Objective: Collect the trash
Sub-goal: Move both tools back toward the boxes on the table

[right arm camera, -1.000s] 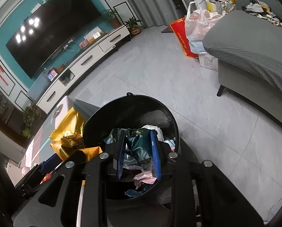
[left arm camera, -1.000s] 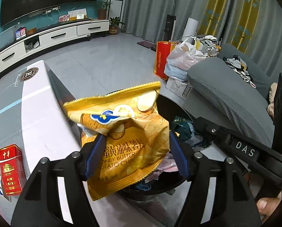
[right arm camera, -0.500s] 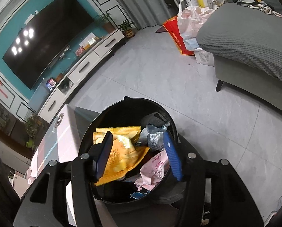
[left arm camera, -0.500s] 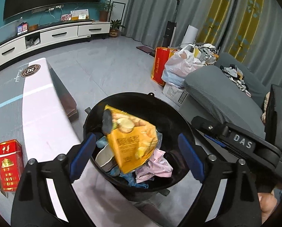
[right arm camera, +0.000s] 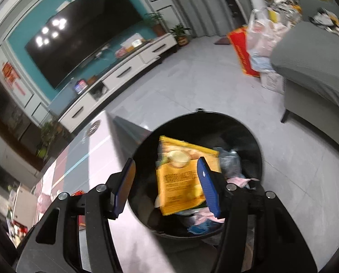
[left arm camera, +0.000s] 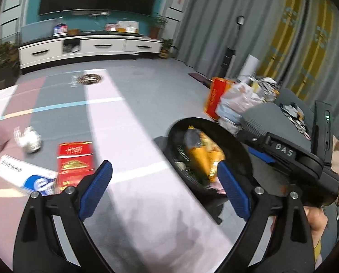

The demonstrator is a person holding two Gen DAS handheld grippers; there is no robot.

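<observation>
- The left gripper [left arm camera: 165, 190] hangs over the pale strip of the low table [left arm camera: 133, 150], its blue-padded jaws spread wide with nothing between them.
- The right gripper [right arm camera: 167, 182] hovers above the black trash bin [right arm camera: 258, 150], jaws likewise spread and gripping nothing.
- The yellow chip bag [right arm camera: 178, 177] lies inside the bin on top of the other rubbish, its printed back facing up; from the right wrist view it sits between and behind the blue pads, apart from them.
- Around the bag in the bin I can make out a crumpled grey wrapper [right arm camera: 231, 161] to one side and a pink scrap [right arm camera: 237, 180] toward the near rim; the rest is too jumbled to name.
- From the left wrist view, the bin [left arm camera: 237, 141] stands on the floor just beside the table's right edge, with the bag [left arm camera: 201, 157] showing as a blurred yellow patch inside.
- On the table, left of the left gripper, lies a red cigarette pack [left arm camera: 75, 161]; a white and blue box [left arm camera: 26, 175] lies touching its near left corner.
- A crumpled ball of clear wrapping [left arm camera: 29, 140] sits farther back on the table, near the red pack but apart from it.
- Across the room a white TV cabinet [left arm camera: 87, 47] runs along the teal wall under a dark television [right arm camera: 83, 43].
- A grey sofa [right arm camera: 315, 72] stands beyond the bin, with a red paper bag [right arm camera: 243, 52] and a plastic bag [right arm camera: 264, 38] bunched at its far end.
</observation>
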